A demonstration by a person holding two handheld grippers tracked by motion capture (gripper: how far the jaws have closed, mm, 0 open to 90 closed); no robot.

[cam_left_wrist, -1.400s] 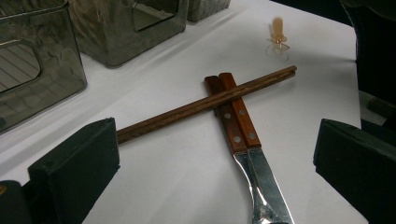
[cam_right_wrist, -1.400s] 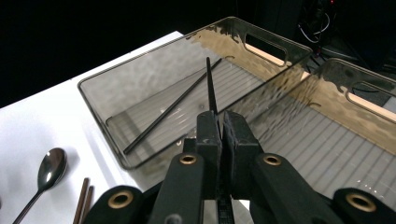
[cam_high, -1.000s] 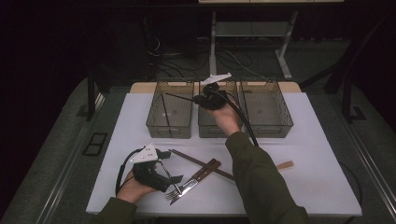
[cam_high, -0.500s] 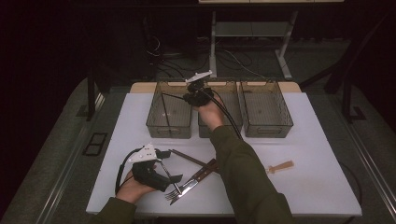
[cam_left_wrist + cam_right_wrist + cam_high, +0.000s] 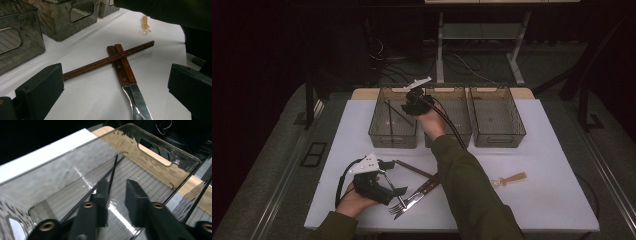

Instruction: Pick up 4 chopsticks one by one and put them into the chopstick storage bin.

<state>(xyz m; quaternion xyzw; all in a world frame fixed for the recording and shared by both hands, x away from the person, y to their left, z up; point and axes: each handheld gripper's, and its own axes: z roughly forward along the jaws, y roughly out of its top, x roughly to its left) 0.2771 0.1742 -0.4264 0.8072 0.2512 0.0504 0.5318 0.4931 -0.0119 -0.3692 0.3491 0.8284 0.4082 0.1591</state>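
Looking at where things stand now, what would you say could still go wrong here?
The right gripper, whose jaws have just been opening over the left bin, has a thin black stick beside one jaw; it may snag and lift out again. The brown chopsticks lie across the knife handles, so the open left gripper could drag both together.
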